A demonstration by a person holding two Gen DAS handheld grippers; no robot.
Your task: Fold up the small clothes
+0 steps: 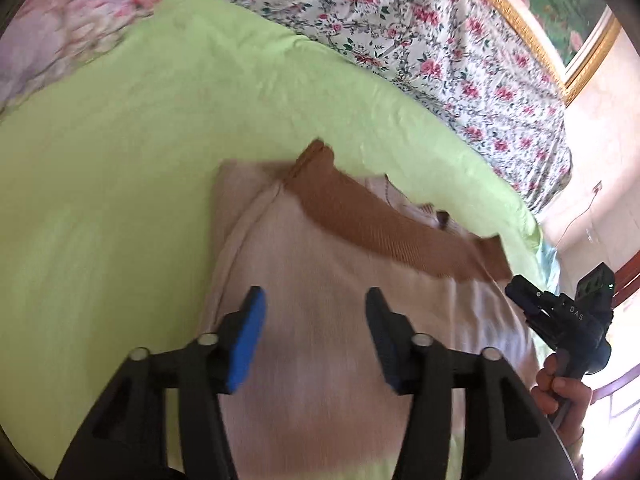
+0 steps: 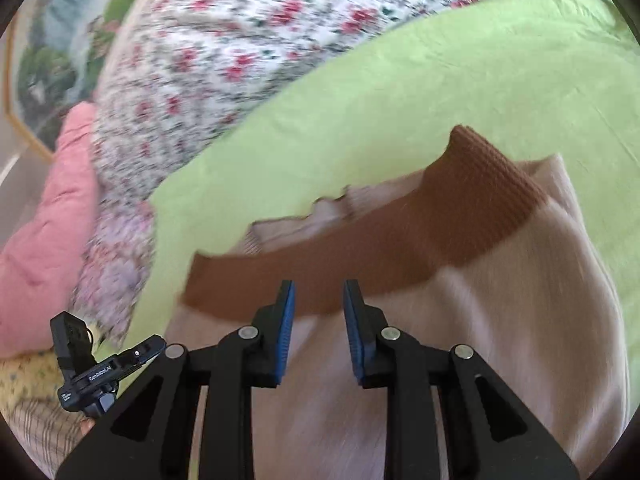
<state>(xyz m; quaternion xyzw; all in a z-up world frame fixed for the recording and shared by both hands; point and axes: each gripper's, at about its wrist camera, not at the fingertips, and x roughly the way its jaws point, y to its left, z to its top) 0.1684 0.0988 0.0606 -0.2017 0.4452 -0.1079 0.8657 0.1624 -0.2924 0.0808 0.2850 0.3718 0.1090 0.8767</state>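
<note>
On the green sheet [image 1: 120, 160] lies a cream sweater [image 1: 340, 320] with brown band [image 2: 360, 256], soft and limp, best pinched at an edge, while the left hand-held gripper [image 1: 314, 300] and right hand-held gripper [image 2: 319, 292] hover spread, holding nothing.

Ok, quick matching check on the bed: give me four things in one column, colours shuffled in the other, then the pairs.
Things:
1. sheet
2. garment body
3. ribbed band
4. gripper pads

Colours:
A. brown
B. blue
C. lime green
D. pale beige

Pairs: 1-C, 2-D, 3-A, 4-B
</note>
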